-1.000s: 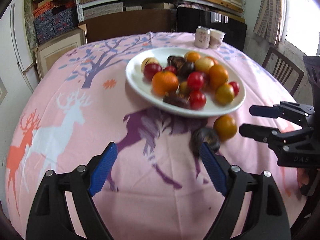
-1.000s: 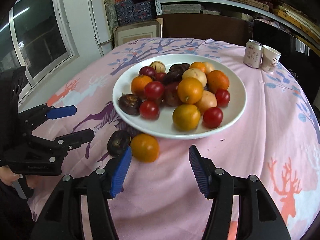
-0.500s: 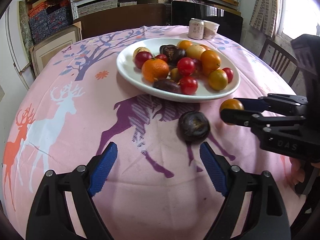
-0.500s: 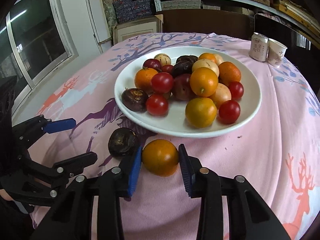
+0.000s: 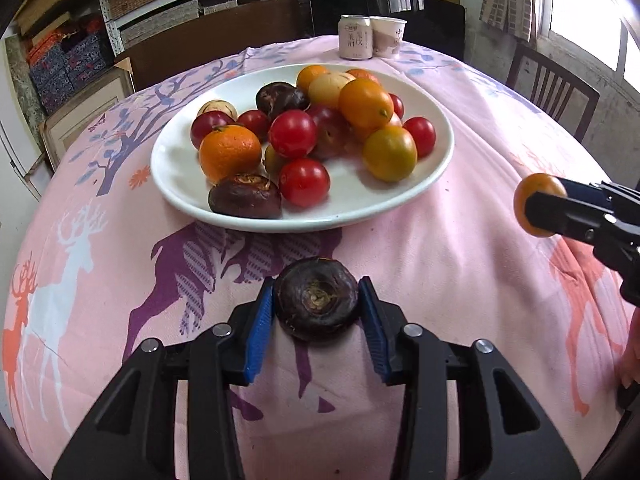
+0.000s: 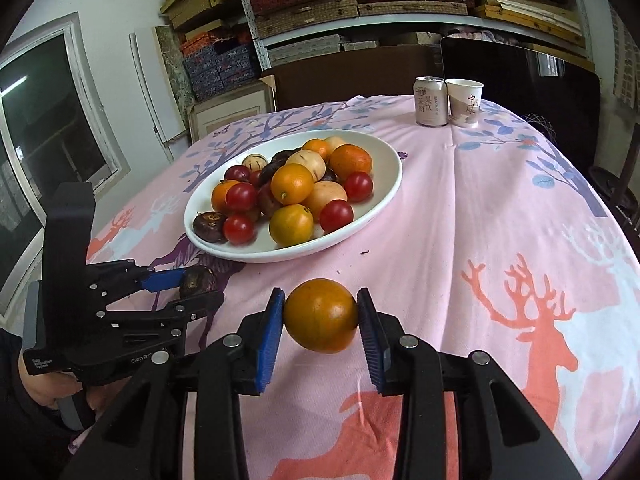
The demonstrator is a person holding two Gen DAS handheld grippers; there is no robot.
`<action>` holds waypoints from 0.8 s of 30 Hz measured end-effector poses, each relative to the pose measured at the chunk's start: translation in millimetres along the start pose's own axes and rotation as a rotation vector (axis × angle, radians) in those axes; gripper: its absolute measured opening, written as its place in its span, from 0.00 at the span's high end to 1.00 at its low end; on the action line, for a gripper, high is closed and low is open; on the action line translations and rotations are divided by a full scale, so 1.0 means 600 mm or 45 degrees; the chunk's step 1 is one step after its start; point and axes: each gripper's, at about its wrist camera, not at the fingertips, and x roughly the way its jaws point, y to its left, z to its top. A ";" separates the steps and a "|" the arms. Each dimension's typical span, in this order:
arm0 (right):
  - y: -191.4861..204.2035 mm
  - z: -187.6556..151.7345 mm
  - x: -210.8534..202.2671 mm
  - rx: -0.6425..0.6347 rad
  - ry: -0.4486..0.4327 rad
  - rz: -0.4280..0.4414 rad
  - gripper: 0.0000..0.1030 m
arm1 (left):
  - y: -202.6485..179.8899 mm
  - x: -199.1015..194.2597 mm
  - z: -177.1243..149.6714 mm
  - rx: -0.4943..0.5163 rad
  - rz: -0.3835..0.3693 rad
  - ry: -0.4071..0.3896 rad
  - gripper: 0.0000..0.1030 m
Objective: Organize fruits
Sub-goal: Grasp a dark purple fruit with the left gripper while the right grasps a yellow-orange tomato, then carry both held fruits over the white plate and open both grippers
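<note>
Table [image 5: 472, 264] under pink cloth printed with deer and trees. White plate [image 5: 180, 176] sits near the middle, heaped with fruit: oranges, red cherry tomatoes, pale round fruits, dark wrinkled ones. One dark wrinkled fruit lies at the plate's near rim.

Left gripper [image 5: 316, 308]: jaws have just been closing, and the blue pads now press both sides of a dark purple fruit [image 5: 316, 304], stem scar facing the camera. The fruit is just short of the plate's near edge, over the purple deer print; whether it rests on the cloth or is lifted clear, cannot tell. In the right wrist view the same gripper [image 6: 192, 288] shows from the side, the fruit [image 6: 198, 280] between its tips, beside the plate [image 6: 384, 184].

Right gripper [image 6: 320, 320]: jaws clenched on an orange fruit [image 6: 320, 320], pads against its left and right sides. The fruit appears held above the cloth, on the near side of the plate. From the left wrist view this gripper [image 5: 536, 204] enters from the right edge with the orange fruit [image 5: 536, 190] at its tips, apart from the plate.

Far edge of table: a drink can [image 6: 430, 100] and a paper cup [image 6: 464, 102], touching or nearly so. Shelves of boxes behind.
</note>
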 end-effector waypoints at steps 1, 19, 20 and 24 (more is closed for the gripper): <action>-0.001 -0.001 -0.001 0.002 0.000 0.003 0.64 | -0.001 -0.002 -0.001 0.003 -0.002 -0.006 0.61; 0.037 0.055 -0.091 -0.093 -0.154 -0.038 0.64 | 0.022 -0.165 0.013 -0.110 0.163 -0.334 0.61; 0.039 0.060 -0.095 -0.098 -0.160 -0.045 0.64 | 0.023 -0.170 0.014 -0.119 0.171 -0.340 0.61; 0.043 0.078 -0.103 -0.104 -0.169 -0.053 0.64 | 0.030 -0.183 0.020 -0.142 0.202 -0.349 0.61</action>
